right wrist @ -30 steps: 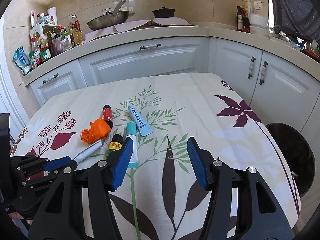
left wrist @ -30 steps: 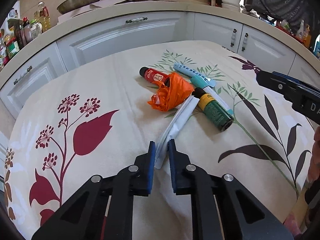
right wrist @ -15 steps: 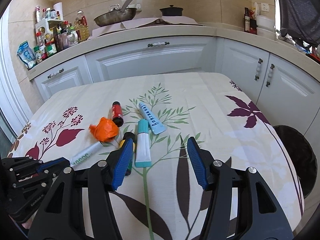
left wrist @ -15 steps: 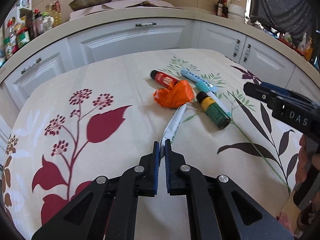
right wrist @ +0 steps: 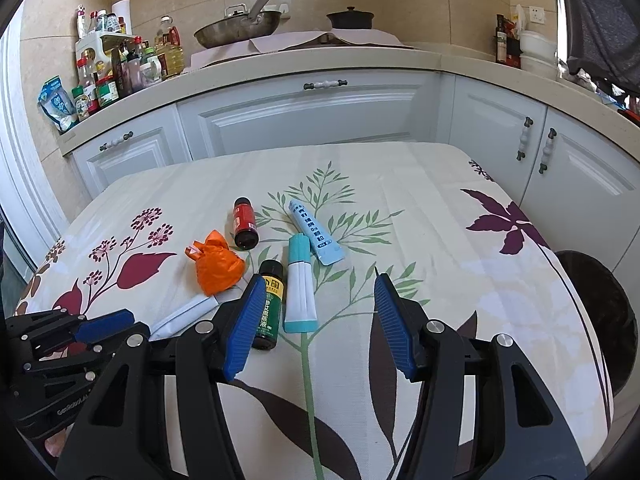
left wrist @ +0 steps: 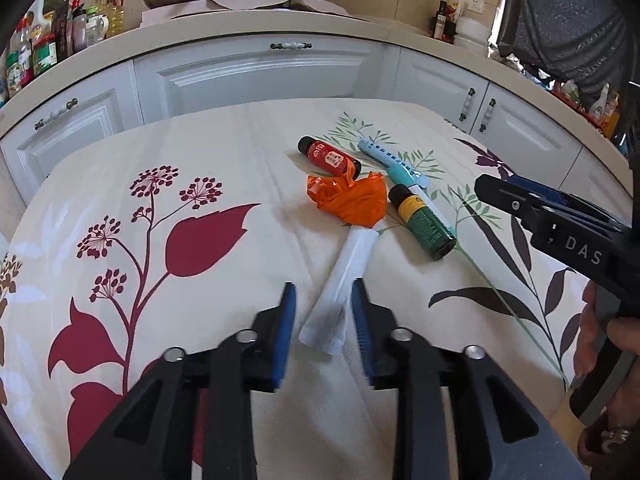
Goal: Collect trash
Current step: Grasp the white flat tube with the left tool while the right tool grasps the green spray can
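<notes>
Left gripper (left wrist: 323, 312) jaws parted, straddling the near end of the flat white plastic tube (left wrist: 340, 288), which lies on the floral tablecloth (left wrist: 160, 160); contact unclear. Right gripper (right wrist: 320, 320) jaws wide apart, empty, hovering near the green bottle with yellow label (right wrist: 269, 308). Risks: the thin tube may slip out on closing; its far end touches the crumpled orange plastic bag (left wrist: 352, 204), which could drag along. Dark round bin (right wrist: 596, 320) sits beyond the table's right edge.

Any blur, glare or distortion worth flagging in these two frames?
Left wrist view: left gripper fingertips smeared by motion blur, table items sharp; strong fisheye bending of the counter edge. Right wrist view: sharp throughout, right gripper crisp, soft daylight, dark vignette at corners, no harsh glare.
</notes>
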`<action>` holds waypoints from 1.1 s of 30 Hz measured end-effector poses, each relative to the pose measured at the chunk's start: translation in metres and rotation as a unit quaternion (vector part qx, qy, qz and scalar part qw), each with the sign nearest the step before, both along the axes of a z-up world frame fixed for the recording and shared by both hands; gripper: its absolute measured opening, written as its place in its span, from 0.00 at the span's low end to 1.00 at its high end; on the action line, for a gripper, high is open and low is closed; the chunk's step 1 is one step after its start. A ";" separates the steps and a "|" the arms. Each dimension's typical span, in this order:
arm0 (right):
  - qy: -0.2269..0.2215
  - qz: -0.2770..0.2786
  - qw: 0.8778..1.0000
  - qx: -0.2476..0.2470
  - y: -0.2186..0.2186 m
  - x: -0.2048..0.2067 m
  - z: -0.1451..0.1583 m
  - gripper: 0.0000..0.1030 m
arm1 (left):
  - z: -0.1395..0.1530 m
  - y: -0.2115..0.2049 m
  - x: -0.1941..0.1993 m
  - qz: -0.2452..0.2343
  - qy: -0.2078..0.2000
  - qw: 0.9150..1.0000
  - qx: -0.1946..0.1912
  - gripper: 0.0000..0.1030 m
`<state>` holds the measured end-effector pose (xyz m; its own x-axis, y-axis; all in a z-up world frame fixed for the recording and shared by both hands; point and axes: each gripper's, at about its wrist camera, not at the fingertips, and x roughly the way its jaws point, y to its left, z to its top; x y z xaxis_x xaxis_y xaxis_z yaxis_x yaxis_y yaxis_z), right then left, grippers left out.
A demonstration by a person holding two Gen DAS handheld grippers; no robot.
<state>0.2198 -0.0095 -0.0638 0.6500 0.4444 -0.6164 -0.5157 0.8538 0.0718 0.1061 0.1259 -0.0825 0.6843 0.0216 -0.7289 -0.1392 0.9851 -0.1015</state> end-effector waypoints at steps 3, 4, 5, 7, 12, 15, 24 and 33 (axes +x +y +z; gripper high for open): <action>0.001 0.001 1.000 0.000 0.000 0.000 0.000 0.53 | -0.003 -0.005 0.001 -0.013 0.007 1.000 0.010 0.36; 0.001 0.001 1.000 0.000 0.000 0.000 0.000 0.53 | -0.005 -0.006 0.002 -0.015 0.011 1.000 0.011 0.36; 0.000 0.002 1.000 0.000 0.000 0.000 0.000 0.53 | -0.008 -0.007 0.003 -0.017 0.016 1.000 0.009 0.36; 0.001 0.003 1.000 -0.001 0.001 -0.001 -0.001 0.53 | -0.012 -0.008 0.004 -0.015 0.023 1.000 0.010 0.23; 0.003 0.005 1.000 -0.004 0.004 -0.002 -0.003 0.53 | -0.013 -0.010 0.002 -0.018 0.022 0.999 0.024 0.22; 0.005 0.008 1.000 -0.005 0.007 -0.003 -0.004 0.53 | -0.011 -0.006 -0.003 -0.007 0.015 1.000 0.019 0.22; 0.010 0.031 0.999 -0.018 0.025 -0.009 -0.008 0.53 | 0.004 0.026 -0.020 0.071 -0.010 0.997 0.016 0.22; 0.038 0.050 0.997 -0.046 0.046 -0.005 -0.023 0.37 | 0.009 0.061 -0.026 0.137 -0.024 0.990 0.010 0.22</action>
<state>0.2149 0.0365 -0.0865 0.5553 0.4441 -0.7031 -0.5941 0.8035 0.0383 0.0801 0.1869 -0.0740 0.6843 0.2248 -0.6937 -0.3965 0.9131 -0.0953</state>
